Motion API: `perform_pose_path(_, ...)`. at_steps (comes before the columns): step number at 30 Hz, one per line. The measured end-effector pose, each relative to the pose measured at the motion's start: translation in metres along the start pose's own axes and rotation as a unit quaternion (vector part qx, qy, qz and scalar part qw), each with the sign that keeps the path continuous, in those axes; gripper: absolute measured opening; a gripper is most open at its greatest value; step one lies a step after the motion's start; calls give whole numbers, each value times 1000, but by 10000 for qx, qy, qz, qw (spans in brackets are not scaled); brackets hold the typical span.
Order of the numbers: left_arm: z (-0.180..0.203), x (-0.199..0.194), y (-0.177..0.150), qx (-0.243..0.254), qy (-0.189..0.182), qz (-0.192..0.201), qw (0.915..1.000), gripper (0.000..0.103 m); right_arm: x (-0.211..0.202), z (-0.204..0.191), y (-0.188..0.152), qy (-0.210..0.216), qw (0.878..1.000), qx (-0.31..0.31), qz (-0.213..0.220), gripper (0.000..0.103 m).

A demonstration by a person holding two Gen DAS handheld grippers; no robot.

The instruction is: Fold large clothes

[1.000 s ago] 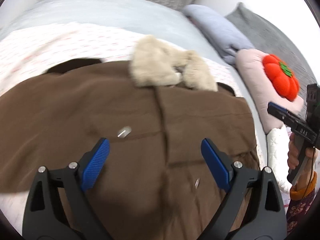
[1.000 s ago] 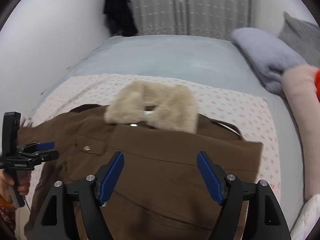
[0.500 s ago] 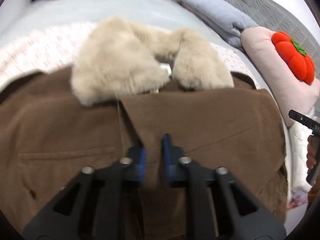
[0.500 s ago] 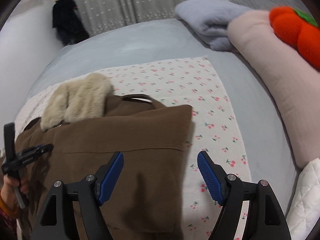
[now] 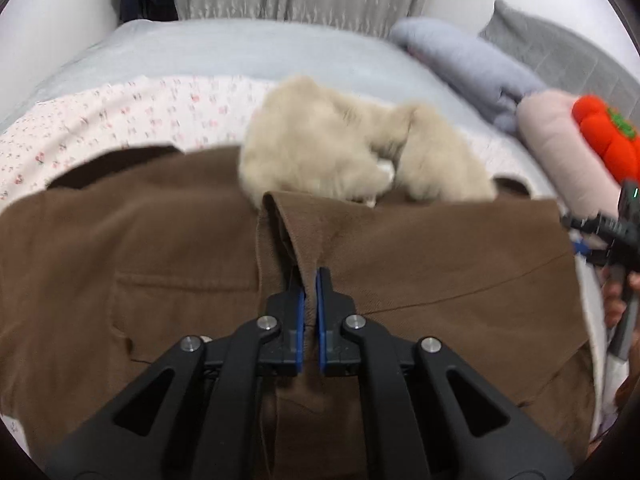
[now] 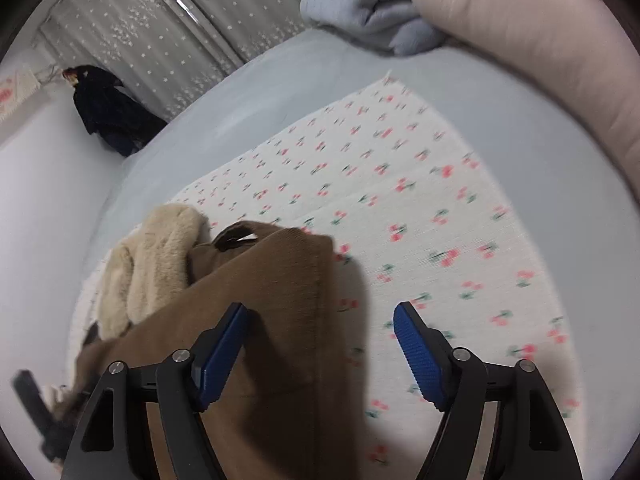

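A brown coat (image 5: 440,280) with a cream fur collar (image 5: 320,152) lies spread on the bed. My left gripper (image 5: 311,280) is shut on the coat's raised front edge, just below the collar. In the right wrist view the coat's side edge (image 6: 296,300) lies between the blue pads of my right gripper (image 6: 320,340). Its jaws are closing, with a gap still on both sides of the cloth. The fur collar (image 6: 148,264) shows at the left there. The right gripper (image 5: 578,236) also appears at the far right of the left wrist view, held by a hand.
A cherry-print sheet (image 6: 420,200) lies under the coat, over a pale blue-grey bedcover (image 5: 240,48). At the head end sit a folded light blue blanket (image 5: 472,64), a pink pillow (image 6: 540,40), an orange pumpkin plush (image 5: 604,136) and a grey cushion (image 5: 560,52). A dark garment (image 6: 108,112) hangs by the curtain.
My left gripper went from wide open to shut on the coat's front edge, lifting a ridge of cloth. My right gripper swung to the coat's side edge, dropped, rolled, and its jaws narrowed.
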State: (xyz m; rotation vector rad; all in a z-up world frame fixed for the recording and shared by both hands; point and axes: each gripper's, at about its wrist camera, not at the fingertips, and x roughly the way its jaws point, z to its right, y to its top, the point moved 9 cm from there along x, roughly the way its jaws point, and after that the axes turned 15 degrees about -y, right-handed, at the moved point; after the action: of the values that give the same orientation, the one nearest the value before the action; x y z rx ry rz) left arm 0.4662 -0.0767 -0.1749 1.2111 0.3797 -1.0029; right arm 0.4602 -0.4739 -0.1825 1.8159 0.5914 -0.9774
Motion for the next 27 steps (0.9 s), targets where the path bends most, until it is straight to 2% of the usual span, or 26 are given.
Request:
perform_pose_path(1,2,2,-3,18,-25,-4,10000,7,4,-4,0,11,10000,-32,-30,33)
perform_pose_path(2,5,1,-3,37,-68,37,10000,7,7,-6,2,-191,9998,-90,64,17)
perform_pose_path(3,10,-3,-3,76,-106,90,9999,7,3,-9,6,-395,9984,-223,327,11)
perform_pose_path(4,15,-6,-2,123,-137,129,9997,7,0,-11,10,-481,9970,-314,520,10)
perform_pose_path(6,19,-3,-3,123,-323,137,9993,8,10,3,17,-1066,9917,-300,645,8)
perform_pose_path(7,20,4,-8,110,-275,24,9996,8,19,11,18,-1251,9904,-223,549,8)
perform_pose_path(8,21,11,-10,163,-172,-58,9997,9,28,14,16,-1261,9910,-143,420,8)
perform_pose_path(10,18,18,-11,383,95,-144,9991,15,25,11,14,-1315,9900,-218,461,10)
perform_pose_path(11,19,14,-9,388,144,-128,9991,17,18,8,14,-1385,9883,-341,543,14)
perform_pose_path(13,15,2,-3,352,247,10,9991,35,0,2,14,-1710,9800,-687,755,23)
perform_pose_path(14,15,-8,2,370,309,174,9987,53,-15,-4,12,-1854,9742,-914,910,29)
perform_pose_path(15,18,-19,8,432,298,405,9978,61,-25,-9,9,-1848,9719,-1042,1017,32)
perform_pose_path(17,27,-32,15,636,236,693,9953,62,-49,-24,-6,-1674,9687,-1360,1227,35)
perform_pose_path(18,34,-34,17,764,152,708,9944,62,-56,-33,-17,-1598,9678,-1494,1248,36)
perform_pose_path(21,48,-17,6,798,-315,304,9959,62,-62,-48,-51,-1363,9665,-1827,1182,37)
perform_pose_path(24,42,12,-24,633,-421,-231,9968,62,-43,-49,-81,-1451,9624,-2073,987,37)
perform_pose_path(25,42,18,-31,672,-409,-299,9965,63,-32,-45,-91,-1549,9620,-2072,869,37)
perform_pose_path(26,44,18,-35,871,-342,-157,9955,64,-20,-37,-102,-1678,9610,-2076,719,37)
perform_pose_path(27,48,17,-36,931,-327,-181,9950,68,-9,-34,-110,-1775,9591,-2117,621,37)
